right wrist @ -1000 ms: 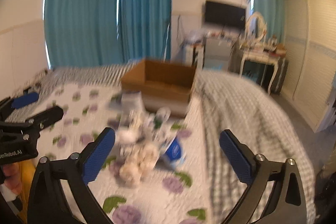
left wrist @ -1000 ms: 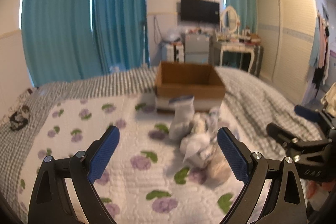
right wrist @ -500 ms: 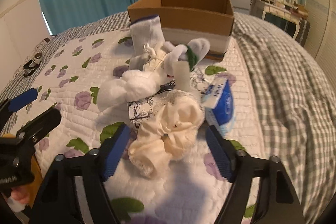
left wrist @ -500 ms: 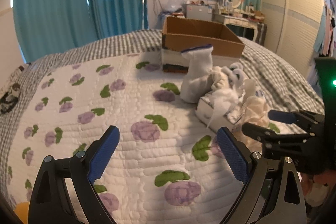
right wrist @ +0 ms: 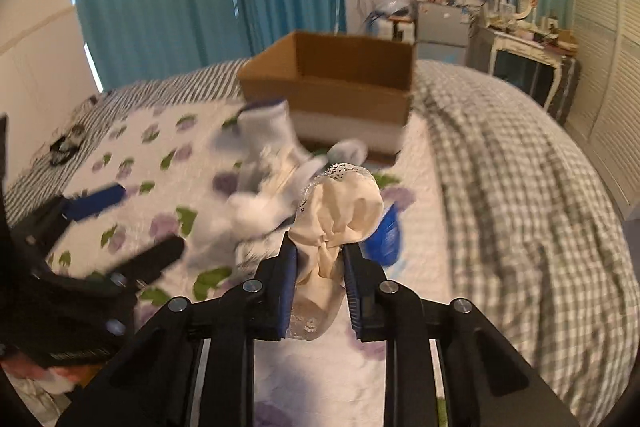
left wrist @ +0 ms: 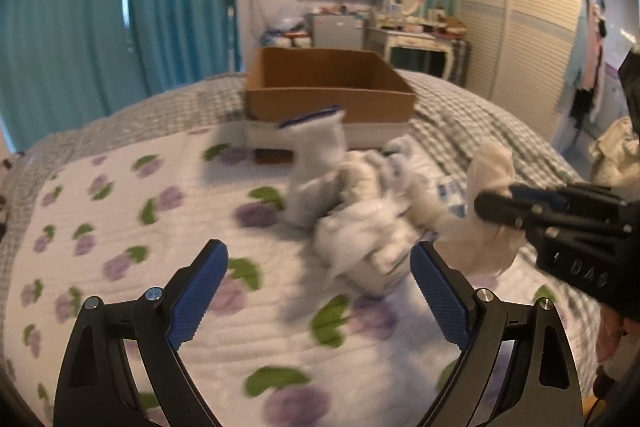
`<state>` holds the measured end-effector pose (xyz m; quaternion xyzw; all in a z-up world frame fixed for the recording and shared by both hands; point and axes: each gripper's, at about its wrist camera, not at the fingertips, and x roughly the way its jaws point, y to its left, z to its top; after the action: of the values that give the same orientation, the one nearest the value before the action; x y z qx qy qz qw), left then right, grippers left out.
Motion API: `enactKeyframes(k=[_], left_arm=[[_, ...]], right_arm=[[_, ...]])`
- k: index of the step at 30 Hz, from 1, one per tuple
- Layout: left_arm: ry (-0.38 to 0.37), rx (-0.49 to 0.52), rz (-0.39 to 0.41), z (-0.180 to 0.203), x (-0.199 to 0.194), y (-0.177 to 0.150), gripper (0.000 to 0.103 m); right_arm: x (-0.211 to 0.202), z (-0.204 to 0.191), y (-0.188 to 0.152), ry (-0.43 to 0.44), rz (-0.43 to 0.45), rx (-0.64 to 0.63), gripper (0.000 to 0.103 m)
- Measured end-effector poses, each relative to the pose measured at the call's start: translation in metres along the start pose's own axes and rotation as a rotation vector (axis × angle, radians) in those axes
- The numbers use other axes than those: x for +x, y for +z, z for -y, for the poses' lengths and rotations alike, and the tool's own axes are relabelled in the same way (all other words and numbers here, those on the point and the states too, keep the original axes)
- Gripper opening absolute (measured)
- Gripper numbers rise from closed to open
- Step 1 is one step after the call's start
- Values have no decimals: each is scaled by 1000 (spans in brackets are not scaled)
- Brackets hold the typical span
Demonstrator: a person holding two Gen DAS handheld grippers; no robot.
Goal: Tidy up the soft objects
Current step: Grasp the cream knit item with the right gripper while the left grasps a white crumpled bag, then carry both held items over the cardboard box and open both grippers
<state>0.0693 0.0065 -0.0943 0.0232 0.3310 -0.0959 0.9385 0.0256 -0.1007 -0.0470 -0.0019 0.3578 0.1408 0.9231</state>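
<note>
My right gripper (right wrist: pixel 319 265) is shut on a cream cloth with a lace edge (right wrist: pixel 340 203) and holds it above the bed. The cloth also shows in the left wrist view (left wrist: pixel 490 171), pinched by the right gripper (left wrist: pixel 500 205). A pile of white socks and soft things (left wrist: pixel 360 195) lies on the flowered quilt (left wrist: pixel 120 227); a white sock with a blue cuff (right wrist: pixel 268 131) stands at its back. An open cardboard box (right wrist: pixel 336 79) sits behind the pile. My left gripper (left wrist: pixel 318 287) is open and empty, just short of the pile.
A blue and white packet (right wrist: pixel 384 235) lies at the pile's right side. A grey checked blanket (right wrist: pixel 520 167) covers the bed's right half. Teal curtains (left wrist: pixel 120 7), a wardrobe (left wrist: pixel 520 7) and a dresser (left wrist: pixel 416 39) stand beyond the bed.
My right gripper has shut on the cream cloth and lifted it off the pile. Both views have tilted up. My left gripper stays open.
</note>
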Motion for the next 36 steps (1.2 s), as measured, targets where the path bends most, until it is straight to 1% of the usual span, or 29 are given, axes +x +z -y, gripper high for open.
enactKeyframes(k=[3,4,5,9,10,11,13,15,16,19,22,26,29,33,36], left_arm=[[-32,3,-19,10,19,6,92],[-34,10,-28,14,26,8,82],[-36,19,-38,18,34,9,74],[-58,8,-80,20,58,12,73],[-60,7,-91,19,64,12,68],[-55,14,-100,20,68,12,60],[-55,26,-123,19,76,10,55],[-70,23,-113,17,75,9,51],[-83,27,-110,16,73,9,43],[-77,53,-112,19,68,9,42],[-82,63,-100,21,58,9,42],[-79,71,-78,21,32,9,41],[-85,63,-53,17,9,14,41],[-91,72,6,14,-19,35,41],[-81,85,59,12,-33,61,41]], right_arm=[[-5,15,5,-2,20,37,22],[-7,19,5,-8,27,45,22],[-8,21,4,-9,30,49,22],[-10,30,6,-4,41,69,22],[-11,32,7,0,44,70,22],[-14,32,7,3,47,69,22],[-20,32,7,7,59,63,22],[-29,32,8,19,79,58,22],[-34,32,9,26,88,56,22],[-45,32,10,29,112,54,22],[-49,32,10,25,118,54,22],[-57,27,7,15,116,42,22],[-69,24,10,26,139,39,22],[-86,18,25,31,179,19,22],[-94,14,47,40,205,-8,22]])
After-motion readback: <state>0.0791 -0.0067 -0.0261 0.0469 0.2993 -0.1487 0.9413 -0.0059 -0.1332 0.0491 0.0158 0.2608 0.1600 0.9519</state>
